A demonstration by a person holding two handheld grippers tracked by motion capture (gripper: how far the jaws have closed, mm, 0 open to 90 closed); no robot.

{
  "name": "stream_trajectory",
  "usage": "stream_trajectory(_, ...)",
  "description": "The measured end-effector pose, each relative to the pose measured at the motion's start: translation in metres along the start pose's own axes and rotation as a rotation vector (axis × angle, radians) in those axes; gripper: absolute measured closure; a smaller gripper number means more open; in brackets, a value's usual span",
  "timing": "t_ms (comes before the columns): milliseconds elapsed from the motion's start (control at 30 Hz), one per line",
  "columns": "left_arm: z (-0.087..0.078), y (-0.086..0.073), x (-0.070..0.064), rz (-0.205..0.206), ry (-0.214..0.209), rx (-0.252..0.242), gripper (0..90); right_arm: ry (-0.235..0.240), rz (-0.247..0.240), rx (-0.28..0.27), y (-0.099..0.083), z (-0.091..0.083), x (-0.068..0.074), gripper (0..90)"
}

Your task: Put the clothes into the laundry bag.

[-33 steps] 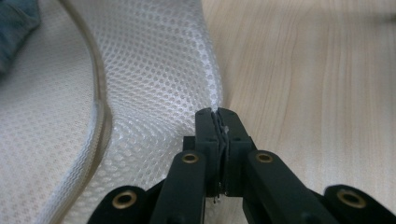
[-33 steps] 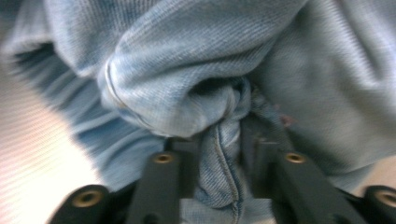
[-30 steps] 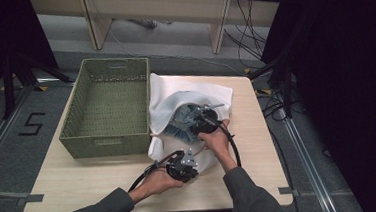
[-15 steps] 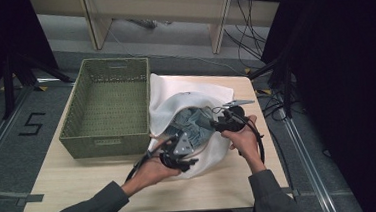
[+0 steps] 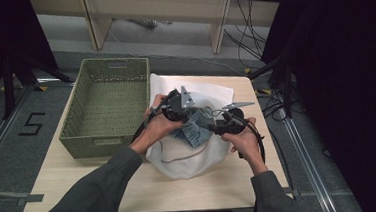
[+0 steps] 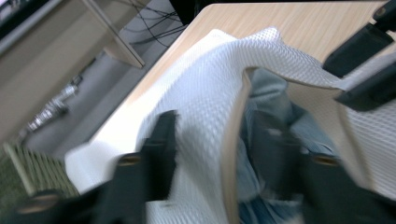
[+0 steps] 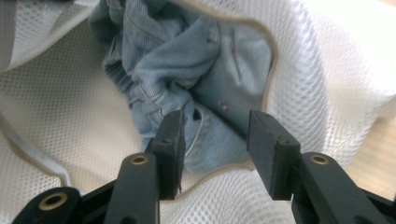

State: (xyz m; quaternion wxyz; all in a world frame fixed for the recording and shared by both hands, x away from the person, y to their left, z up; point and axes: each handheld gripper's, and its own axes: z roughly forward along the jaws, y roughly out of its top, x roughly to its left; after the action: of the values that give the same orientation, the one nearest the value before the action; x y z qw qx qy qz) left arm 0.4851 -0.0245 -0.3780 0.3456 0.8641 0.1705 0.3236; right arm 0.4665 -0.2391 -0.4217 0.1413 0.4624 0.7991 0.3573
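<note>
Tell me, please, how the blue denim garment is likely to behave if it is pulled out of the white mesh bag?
The denim garment lies crumpled in deep folds, so it will probably hang floppy and unfold when lifted. Its seams may drag on the mesh bag, whose soft rim looks likely to lift too.

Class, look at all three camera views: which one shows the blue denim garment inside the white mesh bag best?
The right gripper view: the denim garment shows sharp and close, seams visible, in the mouth of the white mesh bag. The left gripper view shows a blurred strip of it past the bag's rim. The high view shows a small patch between the grippers.
</note>
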Motion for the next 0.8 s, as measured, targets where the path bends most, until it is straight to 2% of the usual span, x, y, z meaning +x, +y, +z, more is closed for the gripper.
stream_trajectory(33, -0.001, 0.004, -0.003, 0.005, -0.014, -0.008, 79.4, 0.014, 0.028, 0.013, -0.001, 0.000, 0.001, 57.6)
stream_trajectory(67, -0.006, 0.006, -0.007, 0.017, -0.028, -0.018, 83.6, 0.010, 0.043, 0.011, -0.003, 0.000, 0.002, 57.5)
stream_trajectory(100, -0.020, 0.008, -0.016, 0.037, -0.069, -0.070, 85.4, 0.013, 0.019, -0.037, -0.005, 0.003, 0.000, 57.5)
stream_trajectory(133, -0.026, 0.006, -0.021, 0.036, -0.092, -0.117, 86.1, 0.015, 0.028, -0.037, -0.007, 0.001, 0.000, 57.6)
stream_trajectory(167, -0.026, -0.003, -0.023, 0.004, -0.126, -0.103, 86.2, 0.029, 0.050, 0.018, -0.007, -0.004, 0.001, 57.7)
stream_trajectory(200, -0.022, -0.011, -0.021, -0.015, -0.131, -0.069, 86.2, 0.022, 0.014, 0.002, -0.010, -0.007, 0.000, 58.1)
stream_trajectory(233, -0.017, -0.024, -0.015, -0.083, -0.135, -0.057, 86.3, 0.032, 0.032, 0.003, -0.012, -0.008, 0.002, 58.1)
stream_trajectory(267, -0.014, -0.031, -0.012, -0.145, -0.162, -0.056, 86.3, 0.042, 0.035, 0.024, -0.016, -0.012, 0.005, 58.2)
stream_trajectory(300, -0.012, -0.040, -0.010, -0.229, -0.207, -0.064, 86.3, 0.040, 0.023, 0.028, -0.019, -0.014, 0.008, 58.3)
stream_trajectory(333, -0.012, -0.043, -0.011, -0.241, -0.216, -0.074, 86.2, 0.042, 0.001, 0.035, -0.024, -0.016, 0.015, 58.5)
stream_trajectory(400, -0.014, -0.045, -0.016, -0.242, -0.240, -0.088, 86.0, 0.043, -0.054, 0.024, -0.033, -0.014, 0.021, 59.4)
stream_trajectory(433, -0.017, -0.042, -0.019, -0.228, -0.247, -0.093, 85.8, 0.036, -0.034, -0.006, -0.038, -0.011, 0.026, 60.3)
stream_trajectory(467, -0.018, -0.041, -0.019, -0.214, -0.244, -0.094, 85.7, 0.044, -0.035, 0.020, -0.042, -0.009, 0.030, 61.0)
stream_trajectory(500, -0.019, -0.039, -0.019, -0.214, -0.246, -0.097, 85.6, 0.051, -0.072, 0.020, -0.043, -0.006, 0.029, 61.8)
stream_trajectory(533, -0.020, -0.039, -0.019, -0.216, -0.244, -0.100, 85.6, 0.059, -0.018, 0.040, -0.045, -0.003, 0.036, 61.9)
stream_trajectory(600, -0.020, -0.040, -0.020, -0.217, -0.250, -0.090, 85.6, 0.037, -0.059, 0.010, -0.047, 0.007, 0.036, 61.8)
stream_trajectory(633, -0.020, -0.041, -0.020, -0.214, -0.253, -0.086, 85.6, 0.033, -0.059, 0.020, -0.047, 0.009, 0.036, 61.1)
stream_trajectory(667, -0.019, -0.042, -0.021, -0.213, -0.248, -0.085, 85.6, 0.027, -0.038, 0.017, -0.047, 0.014, 0.036, 59.7)
stream_trajectory(700, -0.020, -0.042, -0.022, -0.211, -0.249, -0.081, 85.6, 0.024, -0.056, -0.017, -0.048, 0.021, 0.034, 58.0)
stream_trajectory(733, -0.020, -0.042, -0.022, -0.216, -0.253, -0.083, 85.6, 0.023, -0.045, -0.018, -0.049, 0.025, 0.035, 56.3)
stream_trajectory(767, -0.020, -0.043, -0.022, -0.223, -0.258, -0.086, 85.7, 0.019, -0.021, 0.033, -0.049, 0.030, 0.040, 53.6)
stream_trajectory(800, -0.021, -0.043, -0.022, -0.226, -0.262, -0.086, 85.8, 0.006, -0.064, 0.023, -0.051, 0.038, 0.041, 51.6)
